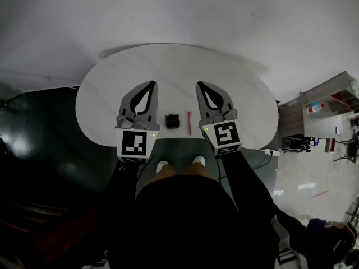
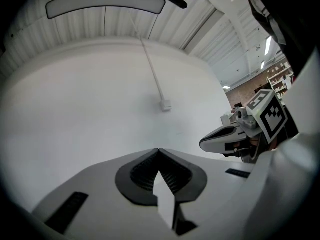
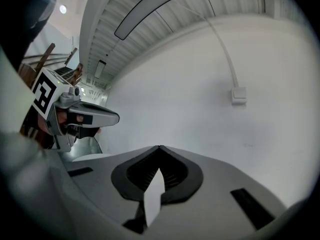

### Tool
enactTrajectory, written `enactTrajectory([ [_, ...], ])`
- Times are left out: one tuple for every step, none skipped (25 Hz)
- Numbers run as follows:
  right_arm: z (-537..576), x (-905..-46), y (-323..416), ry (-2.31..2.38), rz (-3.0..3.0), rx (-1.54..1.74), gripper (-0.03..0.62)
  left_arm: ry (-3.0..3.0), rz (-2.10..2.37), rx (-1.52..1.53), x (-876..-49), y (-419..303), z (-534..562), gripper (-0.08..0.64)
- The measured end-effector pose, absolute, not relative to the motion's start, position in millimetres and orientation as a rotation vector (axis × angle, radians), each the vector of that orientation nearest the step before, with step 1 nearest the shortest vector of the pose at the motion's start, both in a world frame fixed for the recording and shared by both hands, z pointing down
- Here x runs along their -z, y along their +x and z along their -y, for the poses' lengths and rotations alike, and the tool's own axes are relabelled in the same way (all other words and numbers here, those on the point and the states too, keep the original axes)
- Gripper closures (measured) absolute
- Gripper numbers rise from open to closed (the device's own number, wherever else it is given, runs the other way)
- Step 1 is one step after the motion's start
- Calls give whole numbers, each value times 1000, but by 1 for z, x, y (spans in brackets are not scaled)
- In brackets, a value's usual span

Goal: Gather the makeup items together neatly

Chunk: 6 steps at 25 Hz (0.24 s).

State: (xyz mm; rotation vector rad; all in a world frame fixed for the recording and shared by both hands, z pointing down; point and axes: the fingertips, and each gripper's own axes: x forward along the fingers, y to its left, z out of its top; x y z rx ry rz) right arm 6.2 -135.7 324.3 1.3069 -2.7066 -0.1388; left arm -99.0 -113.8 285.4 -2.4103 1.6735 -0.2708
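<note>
Two makeup items lie near the front edge of the white table (image 1: pixel 174 66): a small black square compact (image 1: pixel 172 121) and, just right of it, a thin pink stick (image 1: pixel 189 122). My left gripper (image 1: pixel 152 83) hovers over the table left of the compact, jaws shut with nothing between them. My right gripper (image 1: pixel 199 84) hovers right of the pink stick, also shut and empty. Both point away from me, level. In the left gripper view the tips (image 2: pixel 159 150) meet, and the right gripper (image 2: pixel 220 139) shows beside them. The right gripper view shows closed tips (image 3: pixel 159 147) and the left gripper (image 3: pixel 102 117).
A white wall (image 2: pixel 100 99) with a cable and a small box (image 2: pixel 166 104) stands behind the table. Dark floor lies to the left of the table; a wooden shelf unit (image 1: pixel 325 105) stands at the right. My legs and shoes (image 1: pixel 162 165) are below the table's front edge.
</note>
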Motion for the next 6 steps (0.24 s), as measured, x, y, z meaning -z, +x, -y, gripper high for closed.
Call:
enactTrajectory([
  [137, -324, 7, 1313, 2701, 143, 566, -2409, -1681, 265, -286, -101, 114, 545],
  [138, -324, 6, 1317, 2697, 146, 566, -2408, -1687, 260, -287, -103, 113, 545],
  [138, -324, 6, 1320, 2695, 148, 566, -2407, -1691, 259, -288, -104, 113, 545],
  [139, -324, 6, 1322, 2694, 149, 566, -2405, -1691, 259, -288, -105, 113, 545],
  [139, -324, 5, 1323, 2694, 150, 566, -2404, -1691, 260, -288, -106, 113, 545],
  [139, -324, 5, 1323, 2694, 151, 566, -2402, -1690, 260, -288, -106, 113, 545],
])
